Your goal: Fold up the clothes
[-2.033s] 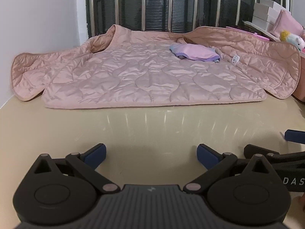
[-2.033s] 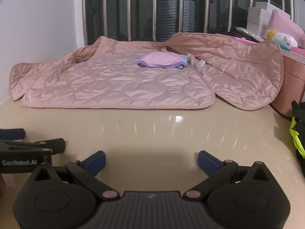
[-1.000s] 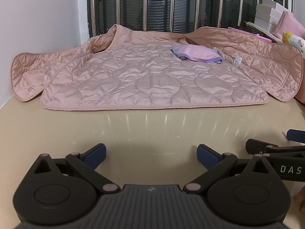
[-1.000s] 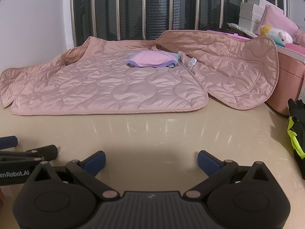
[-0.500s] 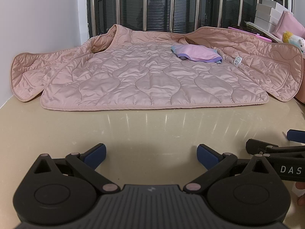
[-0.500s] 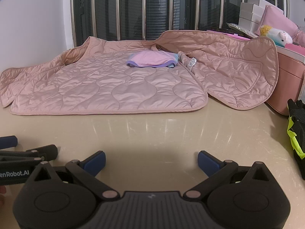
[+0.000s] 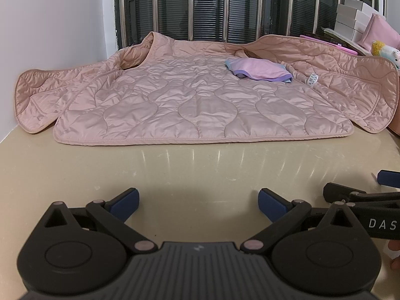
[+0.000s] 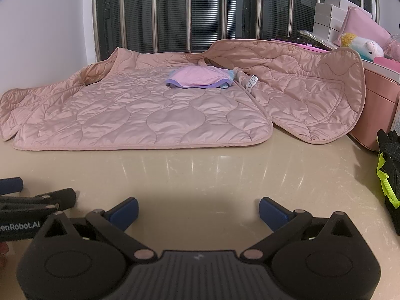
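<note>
Nearest to the cameras, the left claw (image 7: 197, 201) and the right claw (image 8: 198, 211) are held side by side just above the beige surface (image 7: 200, 165), each spread wide with nothing between its blue pads; each claw's tip is also glimpsed at the edge of the other's view. Beyond a bare strip of surface, the pink quilted jacket (image 7: 200, 105) is spread flat and open, well apart from both claws and straight ahead of them. Its long axis runs left to right, with the near hem parallel to the claws' line. The left flap (image 7: 40, 92) is laid out toward the wall; the right flap (image 8: 312, 95) is draped up against a pink box (image 8: 380, 110). A small lilac garment (image 7: 260, 71) is seen lying on the jacket's far right part, near a white care label (image 7: 312, 78). The left flap is judged nearer the left claw, the right flap nearer the right. Farthest off, a barred window (image 7: 212, 7) is seen.
</note>
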Demonstrator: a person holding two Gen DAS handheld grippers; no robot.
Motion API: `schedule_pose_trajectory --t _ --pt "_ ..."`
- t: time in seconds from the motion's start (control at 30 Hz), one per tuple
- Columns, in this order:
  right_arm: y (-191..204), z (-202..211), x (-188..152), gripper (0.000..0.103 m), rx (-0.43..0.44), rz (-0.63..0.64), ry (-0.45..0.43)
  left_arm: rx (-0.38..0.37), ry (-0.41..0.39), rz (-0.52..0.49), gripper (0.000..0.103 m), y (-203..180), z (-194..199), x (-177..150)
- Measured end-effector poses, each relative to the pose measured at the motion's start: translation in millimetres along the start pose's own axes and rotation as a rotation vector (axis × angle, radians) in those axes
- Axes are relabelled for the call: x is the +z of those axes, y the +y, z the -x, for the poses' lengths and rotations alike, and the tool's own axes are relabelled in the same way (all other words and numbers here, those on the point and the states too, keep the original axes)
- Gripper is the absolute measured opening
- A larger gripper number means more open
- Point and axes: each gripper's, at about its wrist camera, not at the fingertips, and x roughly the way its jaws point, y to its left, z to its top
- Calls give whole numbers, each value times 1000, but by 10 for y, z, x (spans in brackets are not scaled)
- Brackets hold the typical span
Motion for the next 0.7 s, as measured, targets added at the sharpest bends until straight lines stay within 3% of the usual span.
schedule_pose_trajectory --t 0.7 --pt "-7 -5 8 103 11 12 2 1 1 2 102 2 -2 1"
